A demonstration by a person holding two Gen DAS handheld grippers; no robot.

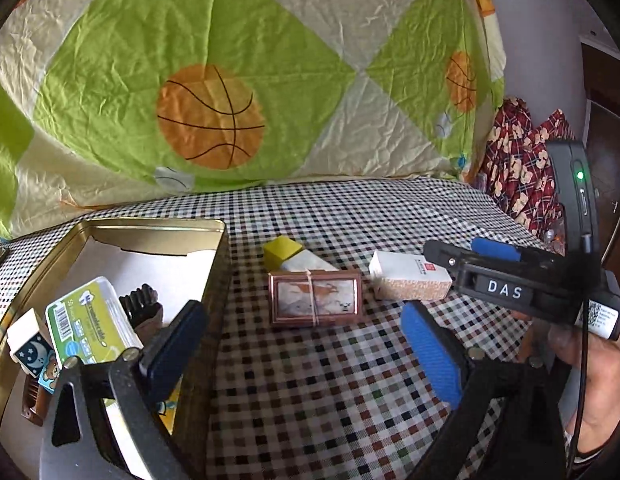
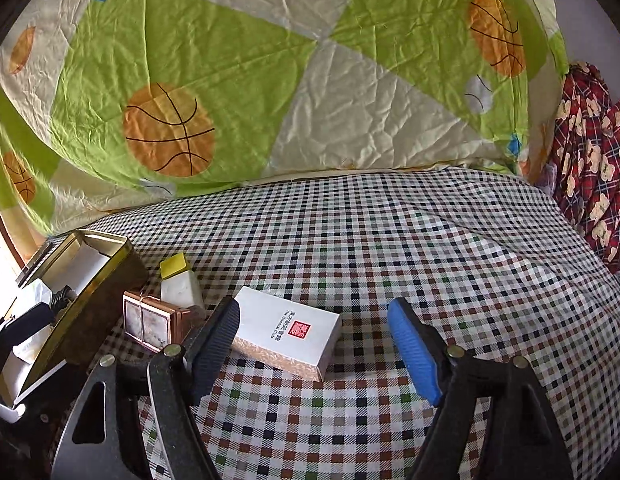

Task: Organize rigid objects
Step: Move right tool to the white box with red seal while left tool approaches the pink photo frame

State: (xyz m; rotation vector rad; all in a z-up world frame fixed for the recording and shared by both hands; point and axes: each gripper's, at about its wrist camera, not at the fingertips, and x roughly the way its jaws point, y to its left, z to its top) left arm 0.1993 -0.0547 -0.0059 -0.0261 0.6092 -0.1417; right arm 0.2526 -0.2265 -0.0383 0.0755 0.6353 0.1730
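Judging progress as roughly halfway: the gold tin (image 1: pixel 150 227) already holds several items, with a green-labelled clear box (image 1: pixel 90 322), a small box with a moon and bear print (image 1: pixel 30 346) and a dark ridged piece (image 1: pixel 144 304) lying inside it, all just beyond the left finger of the left gripper (image 1: pixel 306 354). Another brown part pokes out low at the tin's near edge, but the fisheye rim blurs it too much to name. Three things are left out on the checked cloth (image 2: pixel 429 240): a copper-framed box tied with string (image 1: pixel 315 298) straight ahead between the left gripper's fingertips, a yellow-capped white block (image 1: pixel 294 258) touching its far side, and a white carton with a red seal (image 2: pixel 288 336) further toward the blue finger side. The left gripper's fingers are spread wide and grip nothing, hanging above the cloth with one finger over the tin's wall. The right gripper (image 2: pixel 313 350) is also spread and empty; the white carton sits between its fingers, nearer the black finger (image 2: pixel 214 352) and well short of the blue finger (image 2: pixel 413 352), no contact visible. Likely the carton is the next pick, then the framed box and the capped block. The tin has bare white floor toward its far end, so room looks fine.
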